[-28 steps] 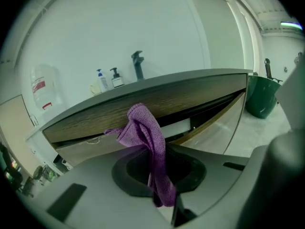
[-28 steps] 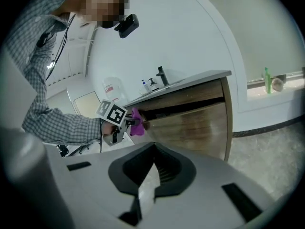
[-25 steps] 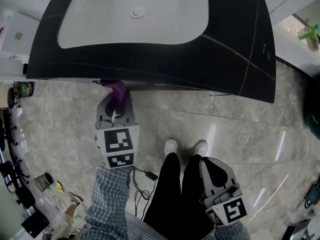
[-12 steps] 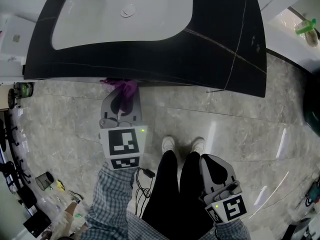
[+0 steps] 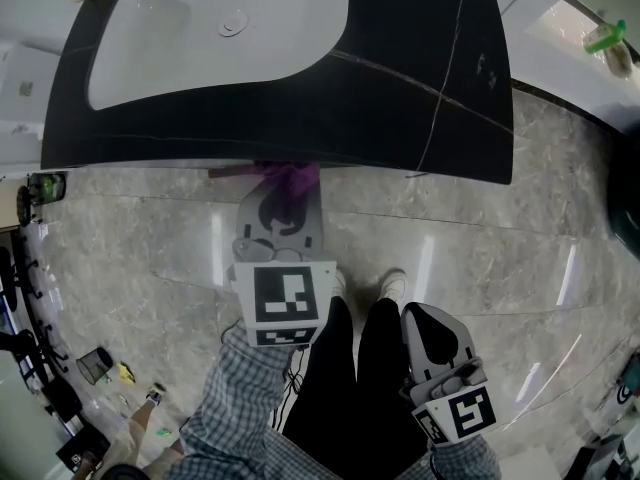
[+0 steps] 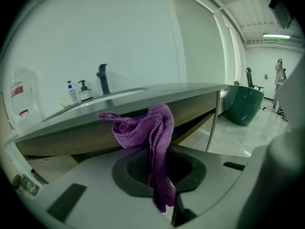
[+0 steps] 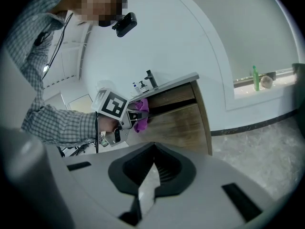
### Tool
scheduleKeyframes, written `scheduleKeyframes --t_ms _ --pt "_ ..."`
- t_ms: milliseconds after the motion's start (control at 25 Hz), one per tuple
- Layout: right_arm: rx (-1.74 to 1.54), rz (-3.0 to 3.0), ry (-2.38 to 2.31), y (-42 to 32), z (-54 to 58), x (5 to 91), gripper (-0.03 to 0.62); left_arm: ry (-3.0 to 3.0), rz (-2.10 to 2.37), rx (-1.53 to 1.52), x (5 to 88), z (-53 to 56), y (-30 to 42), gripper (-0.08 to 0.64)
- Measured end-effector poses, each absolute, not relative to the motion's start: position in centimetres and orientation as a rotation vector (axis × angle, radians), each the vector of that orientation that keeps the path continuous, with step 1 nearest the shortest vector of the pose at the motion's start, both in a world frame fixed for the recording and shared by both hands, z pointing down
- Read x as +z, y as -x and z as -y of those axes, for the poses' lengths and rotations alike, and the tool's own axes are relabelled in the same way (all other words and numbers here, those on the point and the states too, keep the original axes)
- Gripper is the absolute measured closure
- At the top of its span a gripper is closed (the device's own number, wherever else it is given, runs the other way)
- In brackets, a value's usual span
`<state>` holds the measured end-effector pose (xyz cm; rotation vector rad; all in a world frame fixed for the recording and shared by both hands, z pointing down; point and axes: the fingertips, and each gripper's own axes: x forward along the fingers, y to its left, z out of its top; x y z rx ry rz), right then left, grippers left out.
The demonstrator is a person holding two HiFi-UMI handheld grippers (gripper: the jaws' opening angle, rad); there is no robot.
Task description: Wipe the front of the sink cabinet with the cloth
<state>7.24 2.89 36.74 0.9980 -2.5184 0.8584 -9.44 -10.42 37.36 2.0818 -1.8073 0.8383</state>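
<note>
My left gripper (image 5: 284, 196) is shut on a purple knitted cloth (image 5: 287, 177) and holds it against the cabinet front just under the black countertop's (image 5: 420, 98) front edge. In the left gripper view the cloth (image 6: 153, 130) bunches up out of the jaws, touching the wooden cabinet front (image 6: 66, 141). The right gripper view shows the wood front (image 7: 178, 118), the cloth (image 7: 141, 113) and the left gripper (image 7: 127, 120) pressed to its upper part. My right gripper (image 5: 428, 320) hangs low beside the person's legs, shut with nothing in it.
A white basin (image 5: 220, 28) with a tap (image 6: 102, 78) and soap bottles (image 6: 76, 91) sits in the countertop. A dark green tub (image 6: 244, 104) stands to the right. A green bottle (image 5: 610, 40) rests on a ledge. Small clutter (image 5: 95, 364) lies on the marble floor at lower left.
My left gripper has slid to the right along the cabinet front with the cloth still clamped. The right gripper has stayed by the legs.
</note>
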Motion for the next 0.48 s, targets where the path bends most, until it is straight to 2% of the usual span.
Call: scheduleKeyframes --t_ms 480 --pt "0.859 2.497 -1.069 -11.0 -2.3 37.5 0.575 -2.215 1.694 0.767 37.6 11.9 1.7 0.506"
